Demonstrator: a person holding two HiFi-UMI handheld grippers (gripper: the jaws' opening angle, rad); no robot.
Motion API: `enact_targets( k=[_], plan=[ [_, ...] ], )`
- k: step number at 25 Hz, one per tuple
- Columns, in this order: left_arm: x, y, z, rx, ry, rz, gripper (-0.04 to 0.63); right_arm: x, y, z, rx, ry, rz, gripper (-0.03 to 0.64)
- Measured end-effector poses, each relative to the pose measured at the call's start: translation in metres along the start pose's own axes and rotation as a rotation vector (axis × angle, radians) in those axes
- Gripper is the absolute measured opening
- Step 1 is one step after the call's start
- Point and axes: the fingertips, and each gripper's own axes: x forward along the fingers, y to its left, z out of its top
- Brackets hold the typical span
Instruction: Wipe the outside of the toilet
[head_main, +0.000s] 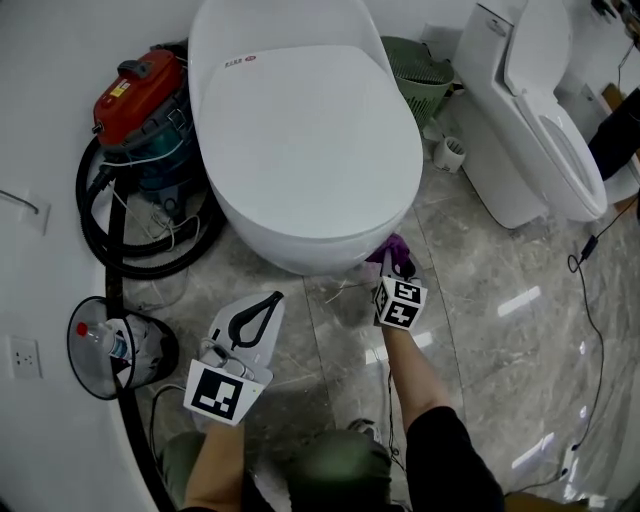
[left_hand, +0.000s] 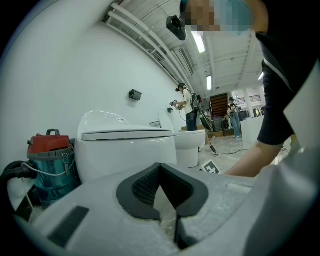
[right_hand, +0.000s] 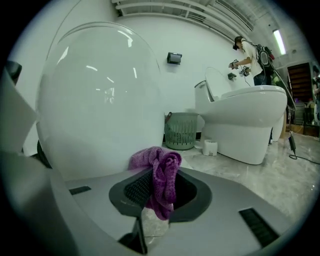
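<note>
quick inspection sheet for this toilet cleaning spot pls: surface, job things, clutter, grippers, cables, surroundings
surface: glossy grey stone-look floor, no spill seen
job's things: white toilet, lid shut; purple cloth at the bowl's lower front, contact cannot be told
clutter: red-topped vacuum left of the toilet; green basket behind it; round bin holding a bottle
grippers: left gripper shut, nothing in it, held back from the toilet; right gripper shut on the purple cloth
cables: black hose looped by the vacuum; thin black cable on the floor at right
surroundings: second toilet, lid raised; wall socket; people far behind
</note>
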Motion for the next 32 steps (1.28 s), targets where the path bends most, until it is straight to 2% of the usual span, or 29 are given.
enact_targets(
  k=[10, 14, 16, 21, 28, 32],
  plan=[
    [-0.013, 0.004, 0.000, -0.031, -0.034, 0.030, 0.003, -0.074, 0.006, 0.016, 0.038, -0.069, 0.041, 0.077],
    [-0.030, 0.019, 0.009, -0.069, -0.071, 0.100, 0.003, -0.110, 0.024, 0.038, 0.070, -0.084, 0.081, 0.077],
    [-0.041, 0.024, 0.011, -0.066, -0.059, 0.115, 0.003, -0.132, 0.036, 0.045, 0.100, -0.074, 0.101, 0.077],
    [-0.076, 0.034, 0.018, -0.030, 0.009, 0.090, 0.003, -0.186, 0.067, 0.071, 0.130, -0.058, 0.117, 0.077],
    [-0.126, 0.030, 0.084, -0.033, 0.077, 0.032, 0.003, -0.264, 0.076, 0.149, 0.154, -0.031, 0.049, 0.077],
    [-0.145, 0.021, 0.134, -0.074, 0.087, 0.021, 0.003, -0.303, 0.082, 0.205, 0.122, -0.021, 0.060, 0.077]
  ],
)
